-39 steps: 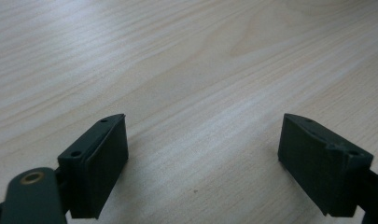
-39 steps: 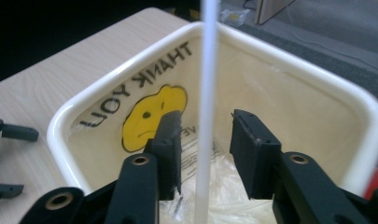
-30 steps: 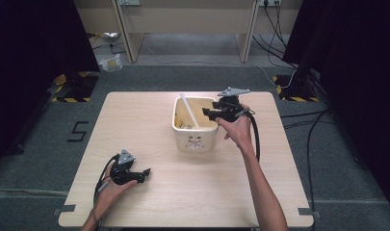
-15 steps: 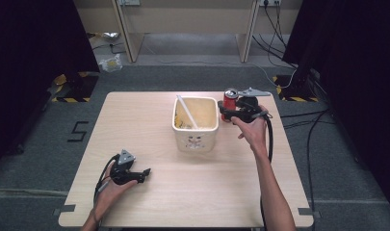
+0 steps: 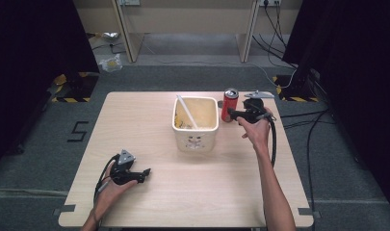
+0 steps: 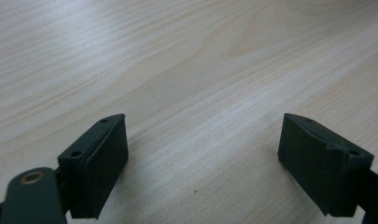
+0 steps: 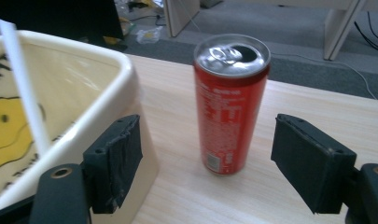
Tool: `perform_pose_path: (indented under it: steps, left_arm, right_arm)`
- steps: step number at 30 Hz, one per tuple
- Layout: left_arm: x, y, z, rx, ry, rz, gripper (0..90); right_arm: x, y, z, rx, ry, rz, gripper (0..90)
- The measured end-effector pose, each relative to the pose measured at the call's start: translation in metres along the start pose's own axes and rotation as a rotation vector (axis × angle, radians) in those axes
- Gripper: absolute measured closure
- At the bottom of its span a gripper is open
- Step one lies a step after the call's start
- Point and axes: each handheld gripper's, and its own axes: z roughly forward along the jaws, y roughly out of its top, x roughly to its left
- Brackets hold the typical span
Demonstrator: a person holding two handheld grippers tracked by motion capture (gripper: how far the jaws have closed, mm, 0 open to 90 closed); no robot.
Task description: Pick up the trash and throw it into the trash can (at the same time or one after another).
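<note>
As right tongs (image 7: 205, 163) had just been opening, red soda can (image 7: 231, 105) stood upright on bench (image 5: 149, 120) beside cream tub (image 5: 195, 122), ahead of pads, untouched. Since second ago: hand swung off tub toward can. Grasp likely next. Left tongs (image 6: 203, 154) wide open, empty, resting on bench.
</note>
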Motion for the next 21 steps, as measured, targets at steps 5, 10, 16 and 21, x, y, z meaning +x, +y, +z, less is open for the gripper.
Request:
perform_pose_path:
  steps: [5,10,16,21]
  left_arm:
    - [0.000,0.000,0.000,0.001,0.000,0.001,15.0]
    - [0.000,0.000,0.000,0.001,-0.001,0.000,15.0]
    - [0.000,0.000,0.000,0.001,-0.001,0.000,15.1]
    - [0.000,0.000,0.000,0.001,-0.001,0.000,15.1]
  right_arm:
    - [-0.007,-0.006,0.015,0.010,-0.016,0.012,24.5]
    - [-0.007,-0.008,0.024,0.006,-0.011,0.012,24.5]
    - [-0.009,-0.009,0.041,0.016,-0.027,0.006,24.0]
    - [-0.013,-0.009,0.056,0.018,-0.040,0.013,23.5]
